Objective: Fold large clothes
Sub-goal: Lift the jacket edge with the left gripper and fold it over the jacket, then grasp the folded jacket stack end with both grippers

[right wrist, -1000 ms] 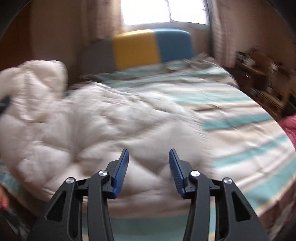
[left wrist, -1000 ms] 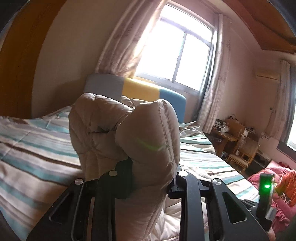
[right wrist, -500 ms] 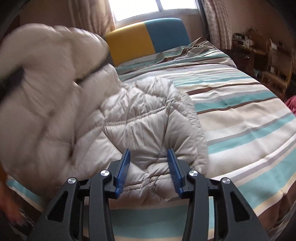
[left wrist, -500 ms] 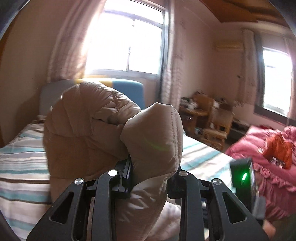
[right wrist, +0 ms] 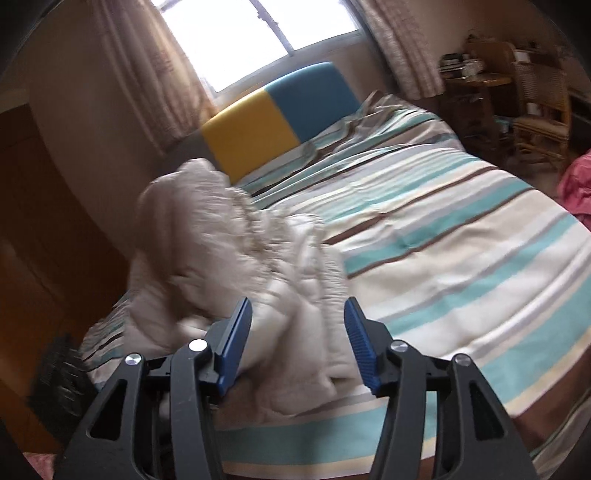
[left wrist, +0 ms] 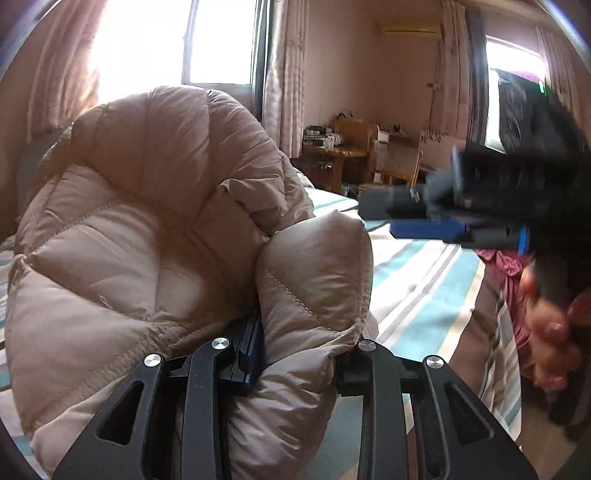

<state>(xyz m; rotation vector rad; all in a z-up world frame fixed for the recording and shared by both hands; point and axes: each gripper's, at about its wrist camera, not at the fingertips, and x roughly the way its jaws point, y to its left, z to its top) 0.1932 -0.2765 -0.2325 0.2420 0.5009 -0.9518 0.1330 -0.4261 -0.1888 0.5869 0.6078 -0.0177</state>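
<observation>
Jacket (left wrist: 155, 229), beige and quilted, is bunched and lifted over the bed's (right wrist: 461, 236) left side, a fold clamped in the left gripper (left wrist: 299, 354). Right gripper (right wrist: 297, 339) is spread wide, gripping nothing, above the jacket's lower part near the bed's near edge.

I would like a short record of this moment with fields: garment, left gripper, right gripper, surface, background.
garment: beige quilted down jacket, partly lifted, the rest bunched on the bed
left gripper: left gripper shut on a puffy fold of the jacket
right gripper: right gripper open, holding nothing, above the jacket's lower edge
surface: striped bedspread
background: yellow and blue headboard, window
</observation>
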